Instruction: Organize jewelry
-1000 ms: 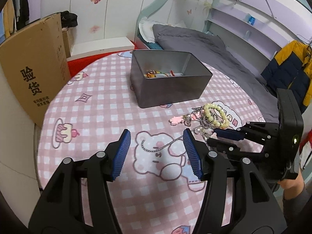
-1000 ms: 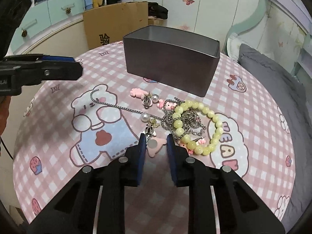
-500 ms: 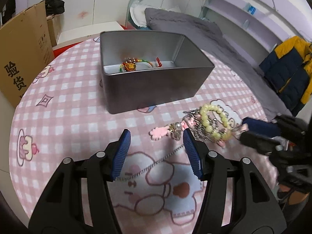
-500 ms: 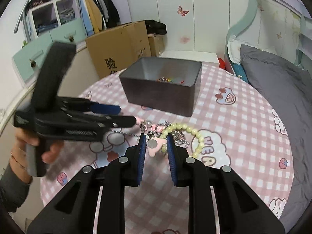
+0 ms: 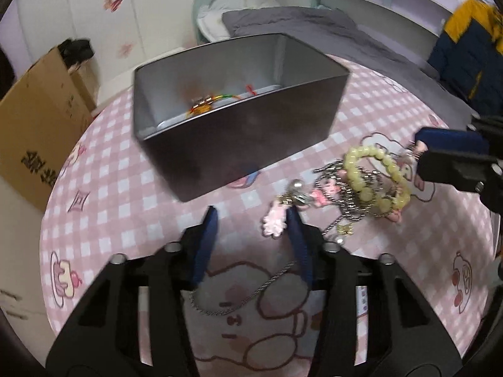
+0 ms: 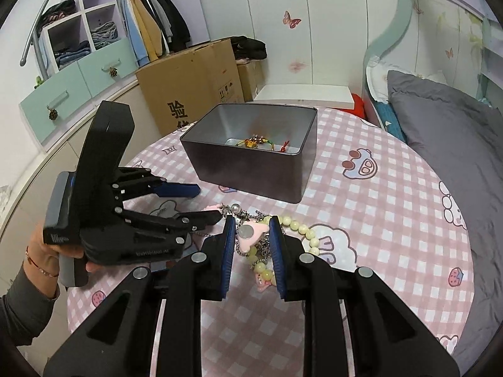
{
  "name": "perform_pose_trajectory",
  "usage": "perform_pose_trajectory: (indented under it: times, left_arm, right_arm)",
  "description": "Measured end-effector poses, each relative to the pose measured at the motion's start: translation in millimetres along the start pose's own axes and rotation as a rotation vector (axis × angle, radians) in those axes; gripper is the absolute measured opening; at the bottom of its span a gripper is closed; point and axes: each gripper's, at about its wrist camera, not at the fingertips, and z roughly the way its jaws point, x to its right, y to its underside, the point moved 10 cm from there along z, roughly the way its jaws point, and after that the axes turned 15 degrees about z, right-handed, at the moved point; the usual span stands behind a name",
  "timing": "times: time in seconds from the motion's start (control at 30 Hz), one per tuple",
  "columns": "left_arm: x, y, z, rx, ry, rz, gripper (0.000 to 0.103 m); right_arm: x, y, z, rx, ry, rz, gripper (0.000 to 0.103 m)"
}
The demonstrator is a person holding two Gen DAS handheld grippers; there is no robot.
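The tangled jewelry [image 6: 267, 238] hangs at frame centre, just in front of the tin box [image 6: 251, 169], with my right gripper [image 6: 251, 235] clenched on its pink charm [image 6: 251, 234]. My left gripper [image 5: 251, 223] is closing, empty, beside a second pink charm [image 5: 273, 223]. I judge it best to separate strands slowly. The cardboard carton [image 6: 191, 84], upper left, reads "验货".

The jewelry tangle [image 6: 261, 242] has been lifted off the table while the left gripper [image 5: 251, 216] moved in, fingers closing.
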Motion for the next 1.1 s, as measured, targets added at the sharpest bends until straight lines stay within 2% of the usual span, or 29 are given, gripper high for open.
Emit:
perform_pose_trajectory:
  times: [0.07,0.13,0.23,0.3,0.4,0.6,0.73,0.83,1.1]
  left_arm:
    - [5.0,-2.9,0.1,0.002,-0.001,0.032,0.029]
    - [10.6,-6.0,0.1,0.009,0.014,0.054,0.016]
    - [11.9,-7.4,-0.5,0.015,0.019,0.053,0.016]
    - [11.2,-7.6,-4.2,0.03,0.069,0.01,0.016]
    - [6.5,-12.1,-25.3,0.096,0.145,-0.042,0.016]
    - [-10.4,-32.4,-86.5,0.25,0.234,-0.108,0.016]
    - [-33.0,-50.6,-109.9,0.322,0.232,-0.161,0.016]
    - [-46.5,-61.7,-102.1,0.305,0.218,-0.194,0.016]
    - [-60.6,-65.8,-45.1,0.156,0.194,-0.248,0.016]
  right_arm:
    - [-0.6,-1.6,0.6,-0.001,-0.003,0.0,0.02]
    - [-1.6,-3.7,-0.1,0.003,-0.002,-0.002,0.02]
    - [-4.5,-8.5,-1.1,0.011,-0.004,-0.003,0.02]
    - [-7.5,-13.3,-4.3,0.021,-0.012,-0.001,0.02]
    - [-12.6,-22.8,-9.1,0.036,-0.022,-0.004,0.02]
    - [-21.2,-47.1,-11.4,0.06,-0.056,0.018,0.02]
    - [-24.2,-63.8,-0.6,0.052,-0.083,0.056,0.02]
    - [-22.6,-71.6,9.8,0.041,-0.068,0.067,0.02]
    - [-14.1,-73.2,50.1,-0.028,-0.013,0.085,0.02]
